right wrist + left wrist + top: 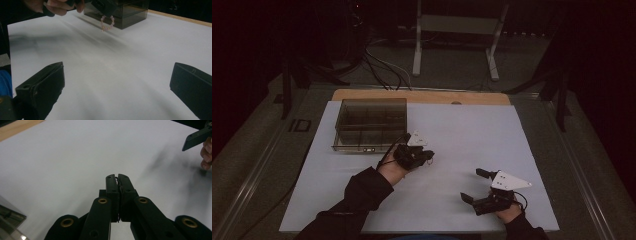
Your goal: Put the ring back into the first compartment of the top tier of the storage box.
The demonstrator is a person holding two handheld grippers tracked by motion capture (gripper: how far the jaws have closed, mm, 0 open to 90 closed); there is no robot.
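1. In the high view the left gripper (426,155) sits just left of the frame's middle, close to the lower right corner of a dark, see-through compartment box (369,125).
2. In the left gripper view its two black jaws meet at the tips in the middle of the frame, pressed together on a thin strand that shows in the seam between them.
3. The right gripper view shows what that strand belongs to: a small bracelet (107,23) of pale pink beads hangs as a loop from the left gripper's tips at the top centre of the frame, clear of the white sheet (120,65), with the box right behind it.
4. The hand that holds the left gripper (57,6) shows at the upper left of that view, fingers wrapped round the handle.
5. The right gripper (479,186) rests at the lower right of the high view, well apart from the box and the bracelet.
6. Its jaws stand wide apart, one at each lower corner of its own view, with bare white sheet between them.
7. The sheet covers a wooden table (422,95), whose edge shows as a strip beyond the box.
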